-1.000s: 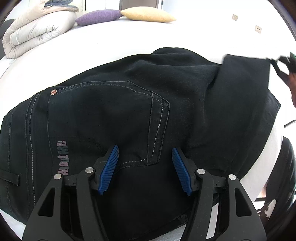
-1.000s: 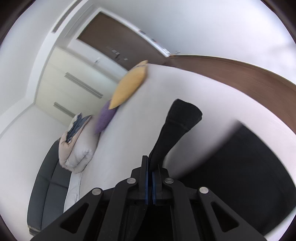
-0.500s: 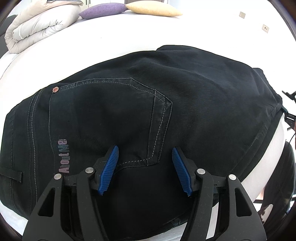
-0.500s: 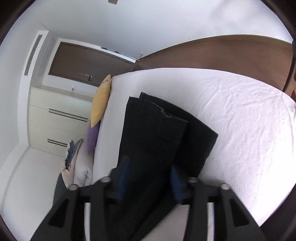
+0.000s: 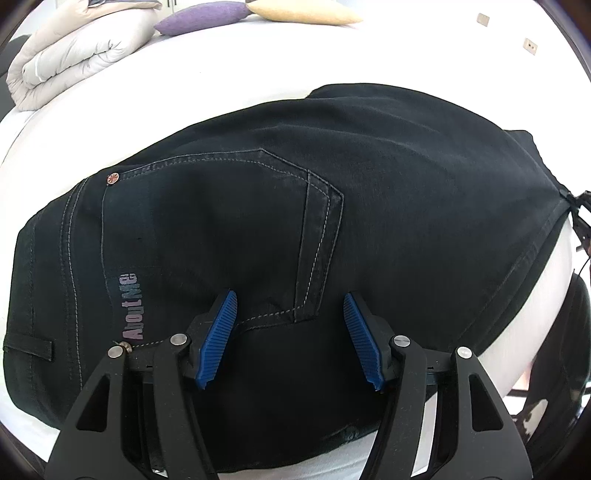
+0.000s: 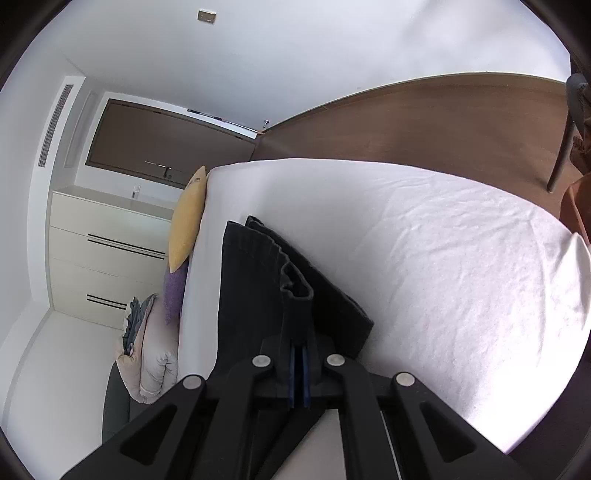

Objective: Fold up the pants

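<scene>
With the pants (image 5: 369,206) lying folded on the bed (image 6: 443,258), I'm mid-fold: my right gripper (image 6: 299,363) pinches the leg-end edge, left gripper (image 5: 291,339) hovers open over the pocket, so next I'd carry that edge across.

The left wrist camera is looking steeply down along the left gripper (image 5: 290,339), sitting close over the pants (image 5: 406,206) so that they are filling most of its view, with the bed (image 5: 221,66) running away to the pillows (image 5: 255,11) at the top. The right wrist camera is looking along the right gripper (image 6: 300,363), tilted less steeply and rolled sideways, from the pants' edge across the bed (image 6: 443,266) towards a wall and floor. Both views are sharing the pants (image 6: 251,280), bed, pillows (image 6: 186,225) and duvet (image 5: 74,55).
</scene>
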`<state>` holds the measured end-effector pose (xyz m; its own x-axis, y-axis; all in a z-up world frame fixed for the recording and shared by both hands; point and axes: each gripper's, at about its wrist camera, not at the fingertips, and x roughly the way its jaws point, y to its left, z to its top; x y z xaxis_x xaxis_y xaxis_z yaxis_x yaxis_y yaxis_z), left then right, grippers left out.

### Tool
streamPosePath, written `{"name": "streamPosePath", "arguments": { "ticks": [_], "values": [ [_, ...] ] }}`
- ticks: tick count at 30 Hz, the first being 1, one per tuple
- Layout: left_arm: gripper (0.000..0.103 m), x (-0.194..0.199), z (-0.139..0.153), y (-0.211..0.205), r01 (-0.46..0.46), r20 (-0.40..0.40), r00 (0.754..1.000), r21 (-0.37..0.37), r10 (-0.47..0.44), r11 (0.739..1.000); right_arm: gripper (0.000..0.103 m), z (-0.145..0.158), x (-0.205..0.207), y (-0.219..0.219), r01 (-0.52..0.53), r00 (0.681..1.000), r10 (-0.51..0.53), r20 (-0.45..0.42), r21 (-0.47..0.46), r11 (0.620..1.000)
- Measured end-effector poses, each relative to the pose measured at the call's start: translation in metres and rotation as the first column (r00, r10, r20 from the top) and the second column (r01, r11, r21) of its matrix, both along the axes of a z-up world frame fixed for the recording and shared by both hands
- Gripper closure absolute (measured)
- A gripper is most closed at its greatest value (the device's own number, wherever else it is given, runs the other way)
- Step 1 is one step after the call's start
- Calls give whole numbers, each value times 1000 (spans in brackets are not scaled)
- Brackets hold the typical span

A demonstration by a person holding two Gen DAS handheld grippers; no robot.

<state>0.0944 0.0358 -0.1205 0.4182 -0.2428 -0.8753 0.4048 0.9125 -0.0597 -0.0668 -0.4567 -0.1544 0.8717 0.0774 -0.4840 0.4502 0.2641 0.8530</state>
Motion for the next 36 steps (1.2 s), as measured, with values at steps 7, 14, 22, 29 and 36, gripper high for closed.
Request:
{"name": "streamPosePath", "arguments": {
  "ticks": [7,14,22,29,36],
  "values": [
    [43,-7,2,3,9,6,1000,6,-9,1000,100,-1,-17,-5,0,1000,0,-9,8,1000],
    [43,-11,0,14,-8,23,1000,-29,9,1000,100,-8,-24,-16,-74,997,75,17,-18,997],
    [43,-27,2,20,-20,37,999,-41,21,999,41,80,-40,16,-110,994,111,-11,-245,963],
    [43,-33,3,27,-14,37,999,-52,16,999,46,47,23,149,-555,831,554,50,38,831],
    [43,-37,2,34,-14,41,999,-74,17,997,48,-1,35,196,-595,795,606,6,202,778]
  ]
}}
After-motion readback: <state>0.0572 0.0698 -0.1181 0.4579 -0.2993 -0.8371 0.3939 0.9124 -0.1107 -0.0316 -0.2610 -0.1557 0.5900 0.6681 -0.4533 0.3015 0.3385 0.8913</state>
